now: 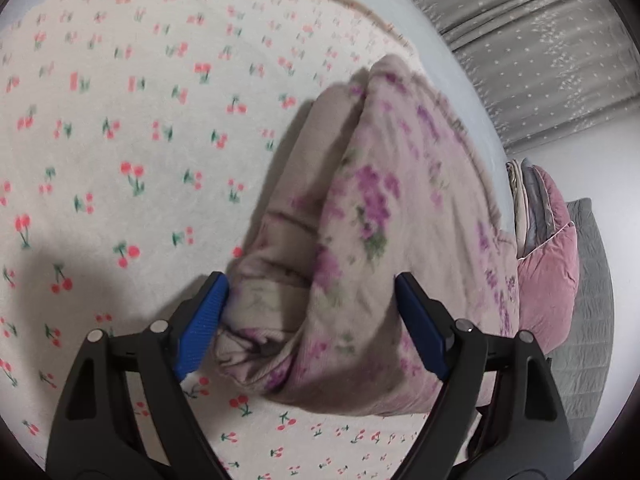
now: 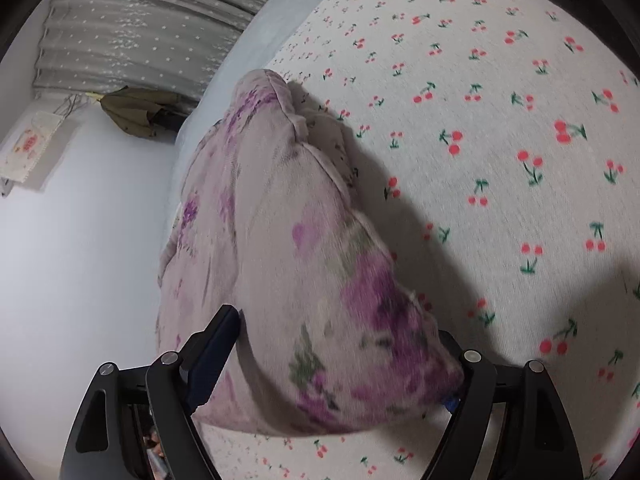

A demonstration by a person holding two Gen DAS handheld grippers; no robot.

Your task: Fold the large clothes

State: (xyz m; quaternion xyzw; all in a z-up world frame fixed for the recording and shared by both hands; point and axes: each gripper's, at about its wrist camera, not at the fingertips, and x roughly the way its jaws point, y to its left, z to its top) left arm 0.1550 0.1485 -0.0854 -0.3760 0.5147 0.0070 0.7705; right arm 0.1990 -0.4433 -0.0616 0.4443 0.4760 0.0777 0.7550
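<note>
A folded pinkish garment with purple flowers (image 1: 372, 216) is held between both grippers above a white bedspread with red cherries (image 1: 120, 140). My left gripper (image 1: 312, 300) has its blue pads wide apart, pressed against the two sides of the thick folded bundle at one end. My right gripper (image 2: 340, 344) grips the other end of the same garment (image 2: 304, 264); its right finger is mostly hidden under the cloth. The bundle hangs lifted off the bedspread (image 2: 500, 140) and casts a shadow on it.
A grey star-patterned curtain (image 1: 540, 52) hangs behind the bed. Pink and grey pillows (image 1: 548, 272) are stacked at the right on a grey quilted mat (image 1: 592, 320). In the right wrist view there is white floor (image 2: 72, 260), an olive cloth (image 2: 132, 112) and a paper bag (image 2: 32, 148).
</note>
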